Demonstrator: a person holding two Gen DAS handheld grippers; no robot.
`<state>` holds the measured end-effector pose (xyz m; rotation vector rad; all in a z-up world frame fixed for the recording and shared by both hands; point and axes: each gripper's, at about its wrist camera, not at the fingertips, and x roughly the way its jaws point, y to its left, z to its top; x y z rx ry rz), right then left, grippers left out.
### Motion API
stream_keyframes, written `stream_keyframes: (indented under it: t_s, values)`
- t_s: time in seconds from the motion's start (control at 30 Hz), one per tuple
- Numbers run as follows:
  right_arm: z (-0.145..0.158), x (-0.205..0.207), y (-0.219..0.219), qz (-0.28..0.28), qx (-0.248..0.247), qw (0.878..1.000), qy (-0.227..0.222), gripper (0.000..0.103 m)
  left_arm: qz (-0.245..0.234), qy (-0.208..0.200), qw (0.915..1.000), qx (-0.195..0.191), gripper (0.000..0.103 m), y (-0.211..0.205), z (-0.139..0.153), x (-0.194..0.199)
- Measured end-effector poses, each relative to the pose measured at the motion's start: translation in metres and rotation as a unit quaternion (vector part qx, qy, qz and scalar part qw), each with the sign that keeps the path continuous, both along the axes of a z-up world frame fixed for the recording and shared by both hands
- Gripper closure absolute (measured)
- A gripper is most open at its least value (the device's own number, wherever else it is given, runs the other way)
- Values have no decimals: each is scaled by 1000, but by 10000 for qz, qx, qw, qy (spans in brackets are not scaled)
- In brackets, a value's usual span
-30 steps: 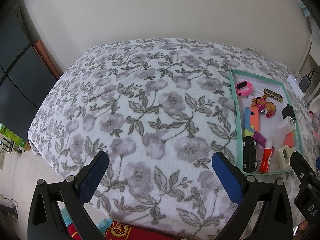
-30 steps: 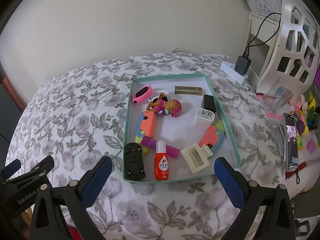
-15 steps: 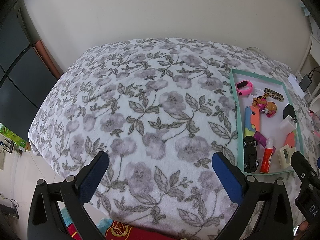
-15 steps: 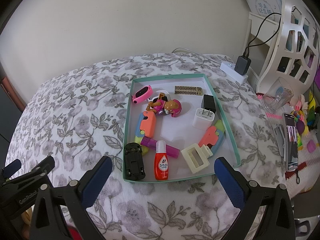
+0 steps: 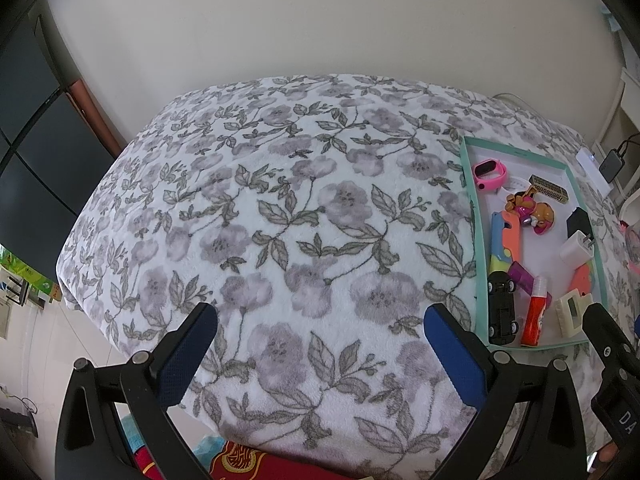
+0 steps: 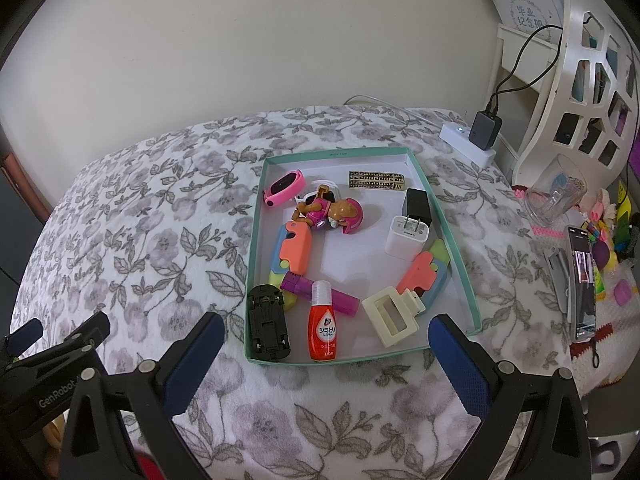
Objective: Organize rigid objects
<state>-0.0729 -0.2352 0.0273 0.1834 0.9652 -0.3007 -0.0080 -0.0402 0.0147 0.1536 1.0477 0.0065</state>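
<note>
Both tongs hang spread and empty, left tongs (image 5: 318,354) over bare blanket (image 5: 280,208), right tongs (image 6: 324,356) facing the tray (image 6: 460,248). Inside it: toy car (image 6: 268,322), red bottle (image 6: 322,330), chargers (image 6: 408,236), pink watch (image 6: 285,188). All gathered, though loosely jumbled: tidied-in, or awaiting sorting out.
</note>
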Motion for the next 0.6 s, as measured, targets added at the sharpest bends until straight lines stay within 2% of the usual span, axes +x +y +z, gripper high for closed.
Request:
stream_keyframes:
  t_s: [0.6]
  values:
    - [0,0,-1,-4,1,10000,9,0,-53,-29,10000,-48,0,-3,-1,-3]
